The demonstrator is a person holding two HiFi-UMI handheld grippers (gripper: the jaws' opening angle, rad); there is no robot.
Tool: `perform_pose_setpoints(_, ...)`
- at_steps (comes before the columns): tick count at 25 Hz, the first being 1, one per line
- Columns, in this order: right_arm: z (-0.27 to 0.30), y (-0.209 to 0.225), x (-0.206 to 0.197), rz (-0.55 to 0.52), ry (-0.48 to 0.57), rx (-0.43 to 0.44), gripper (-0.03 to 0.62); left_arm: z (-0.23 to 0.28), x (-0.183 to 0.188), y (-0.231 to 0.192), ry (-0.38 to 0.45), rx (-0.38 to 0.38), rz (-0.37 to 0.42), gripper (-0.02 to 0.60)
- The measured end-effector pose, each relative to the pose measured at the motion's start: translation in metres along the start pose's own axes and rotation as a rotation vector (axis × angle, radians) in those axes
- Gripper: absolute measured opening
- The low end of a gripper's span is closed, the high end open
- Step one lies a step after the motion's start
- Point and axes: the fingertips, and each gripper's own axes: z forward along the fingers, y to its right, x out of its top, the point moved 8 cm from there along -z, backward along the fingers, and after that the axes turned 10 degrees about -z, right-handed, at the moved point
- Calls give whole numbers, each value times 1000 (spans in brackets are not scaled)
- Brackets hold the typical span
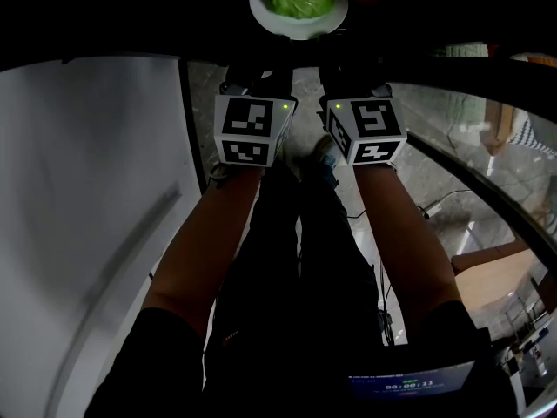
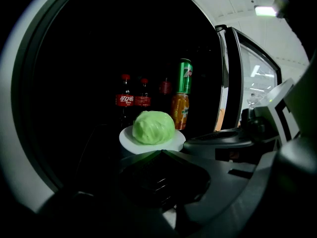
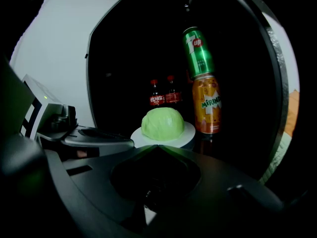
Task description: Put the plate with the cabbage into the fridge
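1. Left gripper (image 2: 161, 152): dark matte plastic; jaws clenched to a point on the near rim of the plate (image 2: 128, 142), apparently pinching it.
2. Right gripper (image 3: 156, 147): same build, jaws likewise closed on that rim.
3. Plate: white, round, smooth, held level.
4. Cabbage (image 2: 153, 128): pale green, domed, waxy, centred on the plate.
5. Fridge (image 3: 138, 58): open, with a dark interior. The plate is at or just inside the opening and not yet released. Setting it down and letting go remain.
6. Far: cola bottles (image 2: 124, 100); glossy green can (image 3: 198, 51) on orange can (image 3: 207, 105).

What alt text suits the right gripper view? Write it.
The right gripper is shut on the rim of a white plate holding a green cabbage, in a dark fridge. Behind: two cola bottles, a green can atop an orange can.
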Motion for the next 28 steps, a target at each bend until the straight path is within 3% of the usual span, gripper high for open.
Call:
perform_pose_setpoints(10, -13, 5, 14, -11, 36, -21, 6, -12, 15, 5, 23, -12, 48, 3)
perform_pose_setpoints(20, -79, 2, 77, -5, 91, -68, 6, -75, 79, 40, 117, -45, 110, 3)
perform_pose_setpoints(28, -113, -13, 124, -29, 115, -77, 6, -120, 105, 49, 152, -56, 64, 3)
